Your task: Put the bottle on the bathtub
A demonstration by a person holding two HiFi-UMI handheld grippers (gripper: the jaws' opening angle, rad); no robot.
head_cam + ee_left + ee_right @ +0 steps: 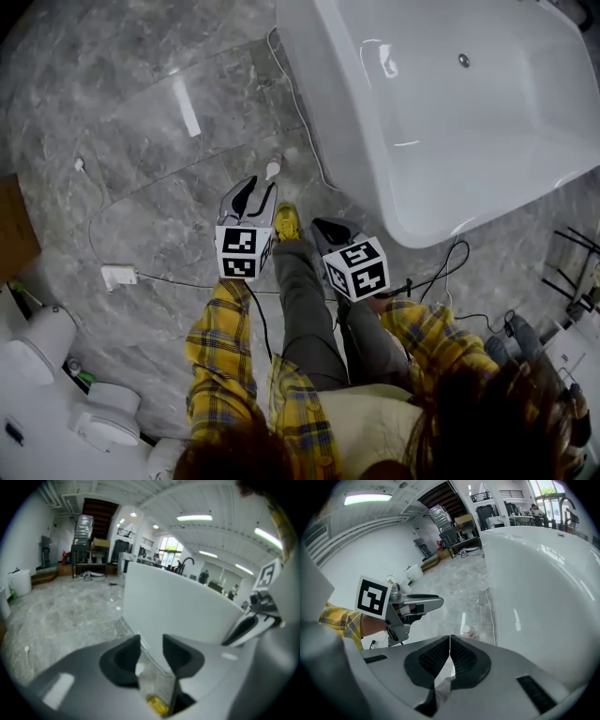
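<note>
Bottle (273,170) is off the bathtub (450,141), whose white basin takes up the upper right of the floor (141,141). My left claw (255,192) hangs released, its jaws apart with nothing gripped. My right claw (326,228) is clenched on nothing. The small white bottle lies on the floor just off the bathtub's near corner, beyond my left claw's tips.

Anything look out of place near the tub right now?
Yes: the bottle lies on the floor beside the bathtub, apparently on its side, not up on the tub. A loose cable trails past it.
</note>
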